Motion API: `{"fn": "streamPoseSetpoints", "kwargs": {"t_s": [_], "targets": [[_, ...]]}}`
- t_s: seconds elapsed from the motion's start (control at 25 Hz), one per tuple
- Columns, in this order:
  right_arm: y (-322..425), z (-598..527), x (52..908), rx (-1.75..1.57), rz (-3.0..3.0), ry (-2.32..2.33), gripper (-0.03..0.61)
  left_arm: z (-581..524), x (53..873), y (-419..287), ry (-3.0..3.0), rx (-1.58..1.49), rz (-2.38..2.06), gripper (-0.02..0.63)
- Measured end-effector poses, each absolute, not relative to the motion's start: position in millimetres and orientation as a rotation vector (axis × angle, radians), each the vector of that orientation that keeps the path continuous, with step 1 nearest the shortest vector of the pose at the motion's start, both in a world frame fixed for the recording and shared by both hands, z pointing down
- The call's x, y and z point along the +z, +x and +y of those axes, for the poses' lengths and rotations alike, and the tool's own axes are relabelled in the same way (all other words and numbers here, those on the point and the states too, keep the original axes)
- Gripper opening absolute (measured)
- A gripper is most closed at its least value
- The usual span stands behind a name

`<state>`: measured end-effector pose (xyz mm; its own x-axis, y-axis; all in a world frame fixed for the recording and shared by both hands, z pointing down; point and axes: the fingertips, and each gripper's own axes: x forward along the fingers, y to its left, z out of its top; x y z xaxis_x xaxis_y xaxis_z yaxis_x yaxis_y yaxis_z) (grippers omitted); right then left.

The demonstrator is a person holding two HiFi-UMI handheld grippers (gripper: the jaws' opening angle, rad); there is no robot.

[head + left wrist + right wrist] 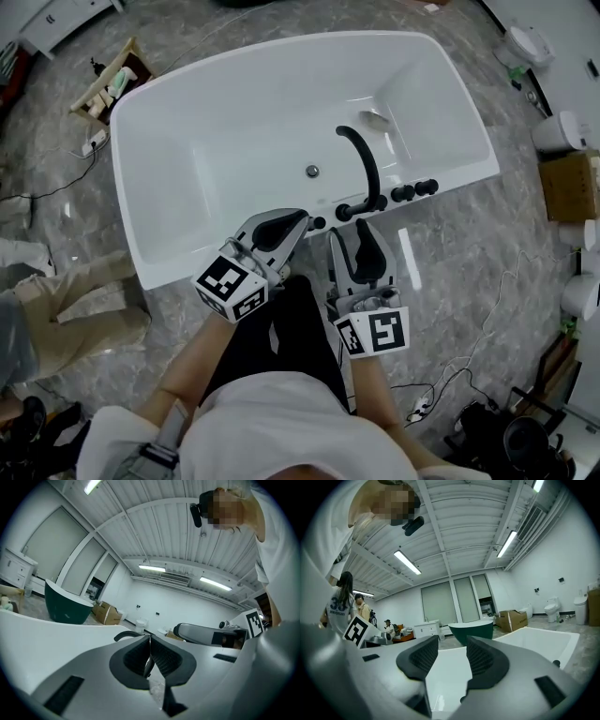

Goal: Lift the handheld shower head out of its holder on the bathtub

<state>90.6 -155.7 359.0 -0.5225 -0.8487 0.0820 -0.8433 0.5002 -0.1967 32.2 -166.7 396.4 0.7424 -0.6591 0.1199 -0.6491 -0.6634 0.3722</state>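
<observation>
The white bathtub [187, 103] lies in front of me, with a black arched spout [364, 159] and a row of black fittings [403, 194] on its near rim. Which fitting is the handheld shower head I cannot tell. My left gripper [298, 217] hovers over the near rim just left of the spout's base. Its jaws are shut with nothing between the pads [149, 654]. My right gripper [353, 227] is beside it, just short of the rim below the spout's base. It stands open and empty [452, 660], and the tub [534, 639] shows through the gap.
A wooden crate [112, 84] stands on the marble floor at the tub's far left. Cardboard boxes [572, 183] and white fixtures are at the right, and cables [450, 380] trail at lower right. Someone's legs [66, 300] are at the left. A dark green tub [471, 630] stands further off.
</observation>
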Motion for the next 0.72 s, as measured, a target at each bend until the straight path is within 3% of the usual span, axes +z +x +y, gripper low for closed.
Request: {"fn": "streamPoseSetpoints", "kwargs": {"t_s": [0.72], "targets": [[71, -162, 403, -0.366, 2.818, -1.472, 0.178, -170, 432, 25, 2.51, 0.042, -0.993, 0.011]]}}
